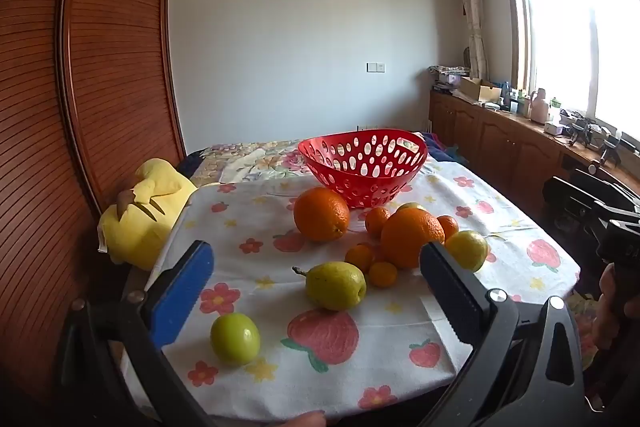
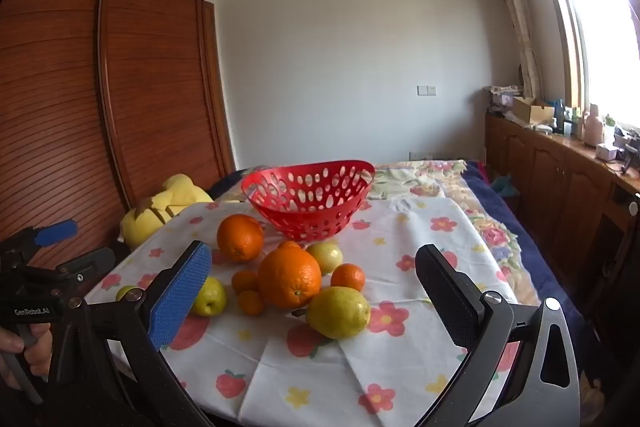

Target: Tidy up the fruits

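A red perforated basket (image 1: pixel 362 163) (image 2: pixel 310 197) stands at the far side of the flowered tablecloth and looks empty. In front of it lie two big oranges (image 1: pixel 321 213) (image 1: pixel 411 237), several small mandarins (image 1: pixel 377 221), a yellow-green pear (image 1: pixel 335 285), another yellow pear (image 2: pixel 338 311) and a small green fruit (image 1: pixel 235 338). My left gripper (image 1: pixel 318 291) is open and empty, held above the near table edge around the pear. My right gripper (image 2: pixel 314 301) is open and empty, in front of the fruit pile. The left gripper also shows in the right wrist view (image 2: pixel 56 255) at the left edge.
A yellow plush toy (image 1: pixel 140 215) lies at the table's left edge beside a wooden slatted wardrobe (image 1: pixel 100 67). A wooden sideboard (image 1: pixel 520 143) with clutter runs along the window on the right. The flowered tablecloth (image 2: pixel 420 367) covers the table.
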The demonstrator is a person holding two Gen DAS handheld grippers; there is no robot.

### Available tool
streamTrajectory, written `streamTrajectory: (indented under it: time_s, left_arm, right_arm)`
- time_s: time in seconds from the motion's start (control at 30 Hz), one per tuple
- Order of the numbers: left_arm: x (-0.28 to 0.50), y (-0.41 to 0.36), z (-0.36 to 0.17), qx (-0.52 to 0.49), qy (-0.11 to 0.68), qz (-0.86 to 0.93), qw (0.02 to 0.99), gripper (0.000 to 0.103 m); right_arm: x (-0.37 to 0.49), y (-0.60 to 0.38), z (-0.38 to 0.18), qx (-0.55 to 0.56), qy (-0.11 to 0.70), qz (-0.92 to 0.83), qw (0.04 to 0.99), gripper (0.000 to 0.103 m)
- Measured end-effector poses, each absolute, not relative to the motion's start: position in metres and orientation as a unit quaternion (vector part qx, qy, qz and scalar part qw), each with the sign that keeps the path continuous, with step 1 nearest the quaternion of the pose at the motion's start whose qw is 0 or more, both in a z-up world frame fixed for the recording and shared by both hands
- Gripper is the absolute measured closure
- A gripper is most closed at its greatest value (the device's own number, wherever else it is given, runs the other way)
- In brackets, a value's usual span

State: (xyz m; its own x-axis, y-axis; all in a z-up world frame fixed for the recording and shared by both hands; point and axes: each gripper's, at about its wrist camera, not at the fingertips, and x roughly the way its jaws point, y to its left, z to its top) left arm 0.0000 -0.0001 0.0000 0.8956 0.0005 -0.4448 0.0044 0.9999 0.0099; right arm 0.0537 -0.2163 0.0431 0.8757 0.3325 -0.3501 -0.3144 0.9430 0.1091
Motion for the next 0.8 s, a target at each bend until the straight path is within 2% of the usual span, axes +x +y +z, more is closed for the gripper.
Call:
streamTrajectory:
  time_s: [0.8]
  left_arm:
    - [-0.0016,0.0014,0.0026,0.007,0.223,0.000,0.975,0.000]
  right_arm:
    - [0.0523,-0.2124,0.0444,0.019,0.181,0.163,0.970,0.000]
